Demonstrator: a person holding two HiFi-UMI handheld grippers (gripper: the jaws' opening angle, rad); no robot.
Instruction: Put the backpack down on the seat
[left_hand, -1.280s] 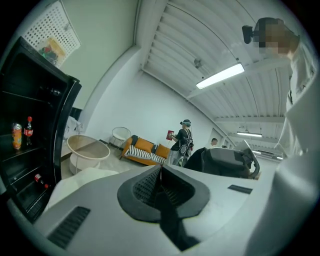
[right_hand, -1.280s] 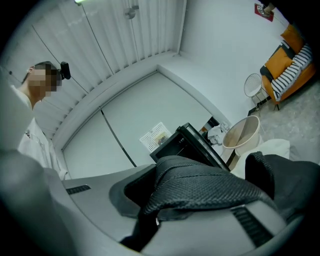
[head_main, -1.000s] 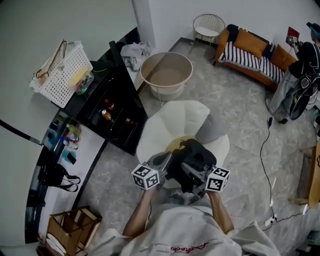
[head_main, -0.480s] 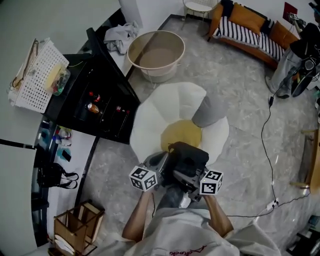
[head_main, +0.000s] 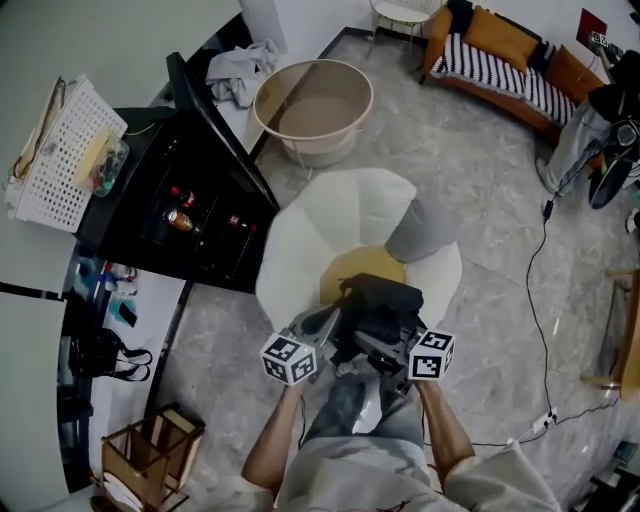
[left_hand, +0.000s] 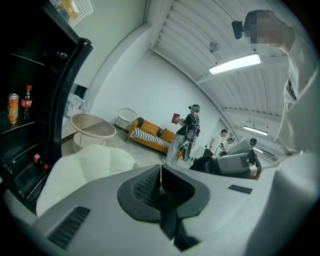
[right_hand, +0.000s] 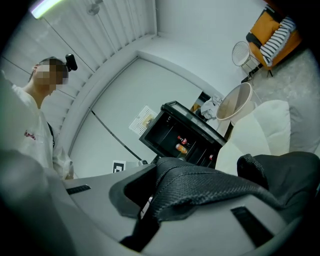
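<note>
The black backpack (head_main: 382, 308) hangs low over the white petal-shaped seat (head_main: 315, 235), covering part of its yellow centre (head_main: 350, 272). My left gripper (head_main: 333, 326) holds it at its left side and my right gripper (head_main: 396, 346) at its right, both near the seat's front edge. In the left gripper view the left gripper (left_hand: 160, 176) has its jaws together, with a thin dark strap (left_hand: 170, 222) hanging from them. In the right gripper view the right gripper (right_hand: 150, 200) is shut on a woven black strap (right_hand: 200, 187) of the backpack (right_hand: 285, 175).
A black cabinet (head_main: 195, 215) with bottles stands just left of the seat. A beige tub (head_main: 312, 105) sits behind it, and an orange striped sofa (head_main: 500, 55) at the far wall. A cable (head_main: 535, 300) runs over the floor on the right. People (left_hand: 190, 130) stand in the distance.
Both grippers and the backpack have sunk towards the seat; the bag now covers more of the yellow centre. Both grips are unchanged.
</note>
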